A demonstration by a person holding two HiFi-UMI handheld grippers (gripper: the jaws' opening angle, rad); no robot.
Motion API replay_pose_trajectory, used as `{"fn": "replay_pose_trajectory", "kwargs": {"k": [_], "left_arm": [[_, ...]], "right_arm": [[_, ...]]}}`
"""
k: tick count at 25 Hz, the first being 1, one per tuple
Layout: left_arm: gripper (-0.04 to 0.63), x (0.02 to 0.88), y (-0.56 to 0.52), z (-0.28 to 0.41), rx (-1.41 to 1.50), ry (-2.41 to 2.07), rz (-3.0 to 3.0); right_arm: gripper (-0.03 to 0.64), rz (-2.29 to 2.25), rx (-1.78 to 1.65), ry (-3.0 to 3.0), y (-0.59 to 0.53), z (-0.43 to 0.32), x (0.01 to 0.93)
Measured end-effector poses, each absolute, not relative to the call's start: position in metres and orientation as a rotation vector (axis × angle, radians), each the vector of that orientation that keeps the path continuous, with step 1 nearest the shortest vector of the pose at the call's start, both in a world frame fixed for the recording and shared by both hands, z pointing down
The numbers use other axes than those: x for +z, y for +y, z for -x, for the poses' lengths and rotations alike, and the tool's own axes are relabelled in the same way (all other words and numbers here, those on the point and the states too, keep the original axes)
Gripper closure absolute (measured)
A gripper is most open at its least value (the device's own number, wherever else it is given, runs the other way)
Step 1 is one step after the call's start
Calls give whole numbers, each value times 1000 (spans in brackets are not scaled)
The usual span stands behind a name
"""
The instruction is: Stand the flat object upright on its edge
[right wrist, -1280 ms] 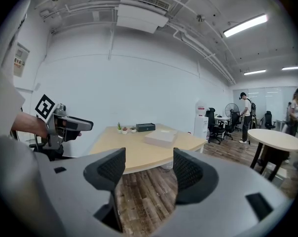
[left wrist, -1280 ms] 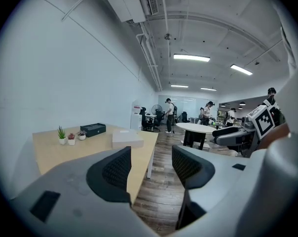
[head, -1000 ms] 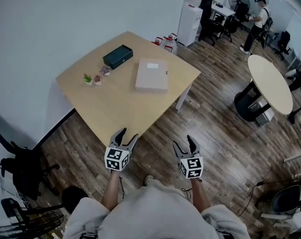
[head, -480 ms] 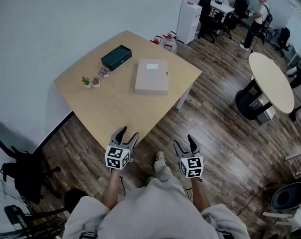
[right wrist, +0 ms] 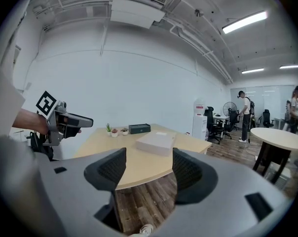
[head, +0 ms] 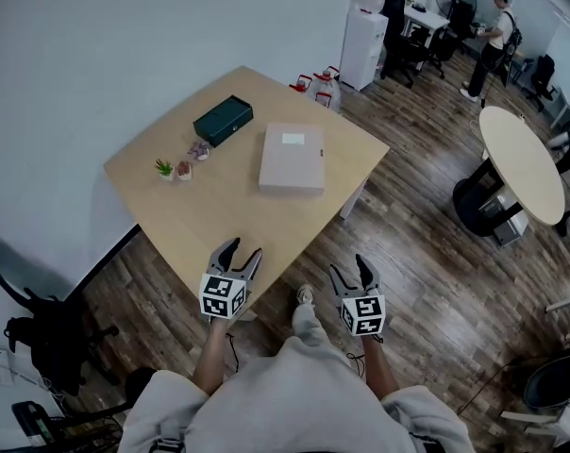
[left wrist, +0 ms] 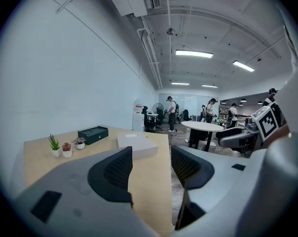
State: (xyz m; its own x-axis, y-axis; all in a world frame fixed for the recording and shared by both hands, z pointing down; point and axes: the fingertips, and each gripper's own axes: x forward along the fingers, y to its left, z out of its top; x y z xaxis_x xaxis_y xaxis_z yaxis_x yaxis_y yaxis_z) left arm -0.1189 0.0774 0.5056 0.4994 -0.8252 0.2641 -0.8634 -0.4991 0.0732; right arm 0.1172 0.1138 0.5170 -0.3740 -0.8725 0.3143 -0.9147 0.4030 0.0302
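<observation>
The flat box (head: 292, 159) lay on its broad face toward the table's (head: 219, 210) far right side, inside every edge, with bare tabletop all round it. Nearest, the left gripper (head: 238, 251) hung over the table's near corner and the right gripper (head: 352, 266) over open wood floor (head: 408, 243), each with jaws apart and empty. Beyond the box sat a dark green case (head: 223, 121) and small potted plants (head: 174, 169). The box's pale label was too small to read.
</observation>
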Motion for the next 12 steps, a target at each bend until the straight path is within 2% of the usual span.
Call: {"fn": "replay_pose_trajectory", "kwargs": {"k": [12], "left_arm": [[350,502,-16,127,290,-1493,-2500]], "right_arm": [[339,-1535,232,-2405,12,-118,515]]}}
